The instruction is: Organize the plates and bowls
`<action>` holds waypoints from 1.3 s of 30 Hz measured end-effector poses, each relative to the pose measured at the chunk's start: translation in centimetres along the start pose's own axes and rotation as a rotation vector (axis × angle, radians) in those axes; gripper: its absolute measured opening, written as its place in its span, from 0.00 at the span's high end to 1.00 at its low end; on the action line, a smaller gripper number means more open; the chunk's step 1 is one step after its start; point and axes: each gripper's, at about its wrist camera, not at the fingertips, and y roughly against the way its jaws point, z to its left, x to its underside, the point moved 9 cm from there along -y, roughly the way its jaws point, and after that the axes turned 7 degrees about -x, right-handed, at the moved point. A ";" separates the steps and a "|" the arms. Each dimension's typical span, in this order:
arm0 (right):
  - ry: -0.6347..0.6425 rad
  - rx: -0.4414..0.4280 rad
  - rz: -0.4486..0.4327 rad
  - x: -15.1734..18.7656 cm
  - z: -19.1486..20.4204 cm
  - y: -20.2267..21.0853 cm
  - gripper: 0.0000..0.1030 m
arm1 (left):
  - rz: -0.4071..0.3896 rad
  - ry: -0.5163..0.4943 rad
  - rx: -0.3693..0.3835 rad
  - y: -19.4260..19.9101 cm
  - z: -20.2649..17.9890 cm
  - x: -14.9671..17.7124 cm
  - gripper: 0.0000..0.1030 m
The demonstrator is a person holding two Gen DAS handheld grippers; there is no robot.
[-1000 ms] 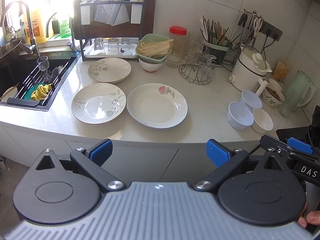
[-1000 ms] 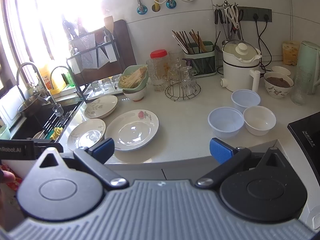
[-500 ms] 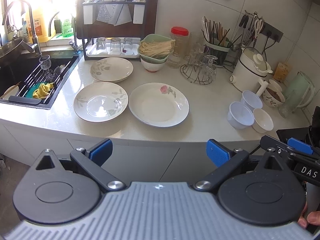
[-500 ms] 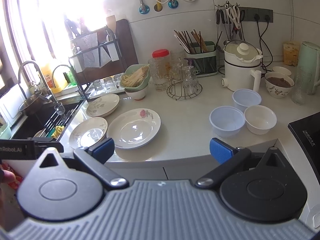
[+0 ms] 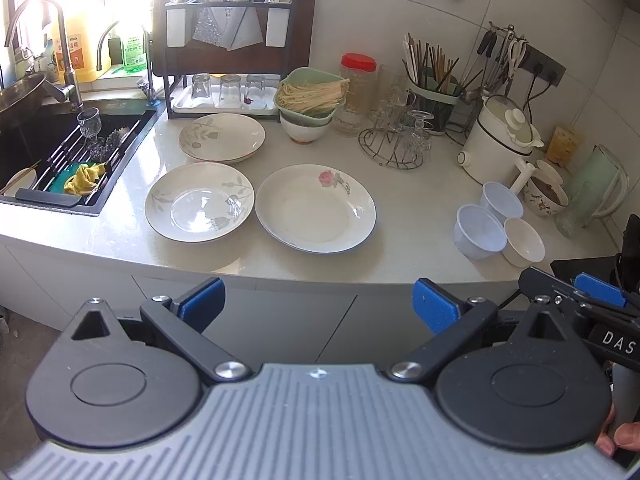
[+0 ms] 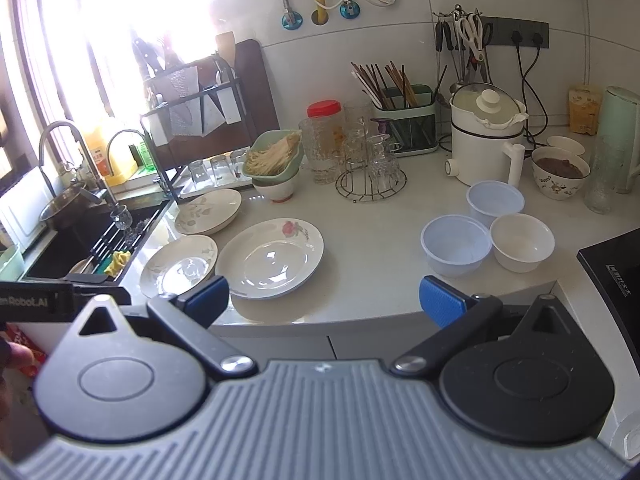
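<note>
The left hand-held gripper (image 5: pixel 318 306) is held level, its two blue-padded fingers (image 5: pixel 200 300) spread wide with nothing between them. To its right, the right hand-held gripper (image 5: pixel 596 292) shows edge-on, and a fingertip of the person's right hand (image 5: pixel 624 438) curls at the lower right corner. From the right wrist view, the right hand-held gripper (image 6: pixel 324 300) also has its blue-padded fingers (image 6: pixel 440 300) set wide apart, holding nothing. The left hand-held gripper's black body (image 6: pixel 60 296) sits just to its left (only partly visible), with a blurred fingertip of the left hand (image 6: pixel 16 356) below it.
</note>
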 end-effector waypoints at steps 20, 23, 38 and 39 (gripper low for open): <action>0.006 -0.019 0.013 0.4 0.3 -0.6 0.00 | 0.007 0.020 -0.005 -0.3 0.7 0.0 0.01; 0.000 -0.015 0.012 0.4 0.1 -0.6 0.00 | 0.008 0.025 -0.014 -0.5 0.9 0.0 0.01; -0.021 -0.031 0.032 0.7 -0.2 -1.6 0.00 | 0.026 0.022 -0.030 -2.4 1.2 -1.0 0.01; -0.025 -0.033 0.032 0.7 -0.3 -1.7 0.00 | 0.030 0.018 -0.030 -2.5 1.2 -1.1 0.01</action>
